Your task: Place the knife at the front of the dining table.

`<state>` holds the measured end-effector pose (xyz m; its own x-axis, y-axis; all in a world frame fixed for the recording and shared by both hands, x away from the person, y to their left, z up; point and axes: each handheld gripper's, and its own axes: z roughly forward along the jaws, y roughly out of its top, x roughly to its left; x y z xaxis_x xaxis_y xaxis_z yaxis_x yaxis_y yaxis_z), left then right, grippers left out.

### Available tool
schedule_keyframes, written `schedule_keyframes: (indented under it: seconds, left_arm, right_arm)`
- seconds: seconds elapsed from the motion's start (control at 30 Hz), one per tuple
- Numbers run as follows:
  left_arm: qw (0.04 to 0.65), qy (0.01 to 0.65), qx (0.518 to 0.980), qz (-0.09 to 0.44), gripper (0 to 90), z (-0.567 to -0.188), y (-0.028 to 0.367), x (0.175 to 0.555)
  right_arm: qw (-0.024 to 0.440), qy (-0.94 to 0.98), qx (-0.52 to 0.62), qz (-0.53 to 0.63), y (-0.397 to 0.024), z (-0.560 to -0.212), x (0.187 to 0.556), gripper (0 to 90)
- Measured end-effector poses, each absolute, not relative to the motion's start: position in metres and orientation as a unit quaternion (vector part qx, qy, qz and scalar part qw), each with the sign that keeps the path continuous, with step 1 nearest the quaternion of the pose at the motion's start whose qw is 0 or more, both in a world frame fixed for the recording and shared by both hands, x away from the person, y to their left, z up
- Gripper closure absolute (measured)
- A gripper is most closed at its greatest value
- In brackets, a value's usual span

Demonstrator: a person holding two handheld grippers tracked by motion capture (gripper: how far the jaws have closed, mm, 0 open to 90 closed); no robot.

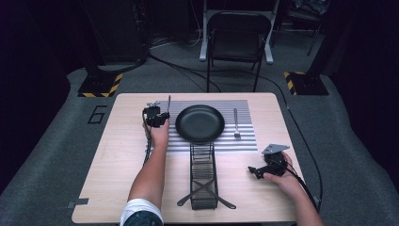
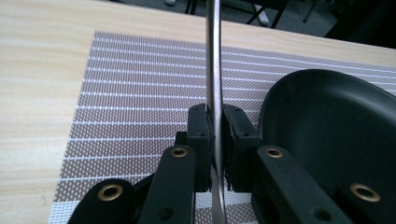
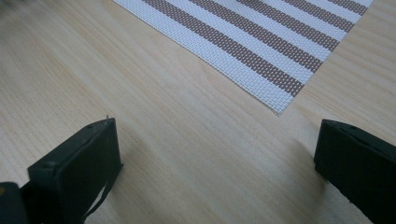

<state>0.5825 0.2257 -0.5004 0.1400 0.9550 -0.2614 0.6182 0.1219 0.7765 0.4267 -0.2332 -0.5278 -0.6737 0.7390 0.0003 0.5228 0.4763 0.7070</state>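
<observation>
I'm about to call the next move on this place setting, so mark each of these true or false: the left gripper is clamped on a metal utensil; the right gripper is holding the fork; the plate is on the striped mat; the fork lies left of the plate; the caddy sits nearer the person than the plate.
1. The left gripper is clamped on a metal utensil. True.
2. The right gripper holds the fork. False: its jaws stand open over bare table.
3. The plate is on the striped mat. True.
4. The fork lies left of the plate. False: it lies to its right, on the mat.
5. The caddy sits nearer the person than the plate. True.
</observation>
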Motion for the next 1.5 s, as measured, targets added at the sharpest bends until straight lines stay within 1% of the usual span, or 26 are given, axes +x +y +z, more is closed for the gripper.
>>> schedule_keyframes:
  seconds: [0.13,0.53,1.03,1.5]
  left_arm:
    - [0.408,0.638,0.624,0.195,82.1,-0.509,0.226,0.586]
    - [0.401,0.647,0.62,0.188,82.1,-0.521,0.225,0.591]
    - [0.372,0.648,0.631,0.207,81.2,-0.522,0.221,0.592]
    - [0.377,0.647,0.63,0.205,80.1,-0.523,0.222,0.591]
  right_arm:
    - [0.154,0.845,0.373,0.35,-0.233,-0.528,0.427,0.0]
    - [0.154,0.845,0.374,0.35,-0.233,-0.528,0.427,0.0]
    - [0.154,0.844,0.376,0.351,-0.233,-0.528,0.427,0.0]
    - [0.154,0.843,0.376,0.351,-0.233,-0.528,0.427,0.0]
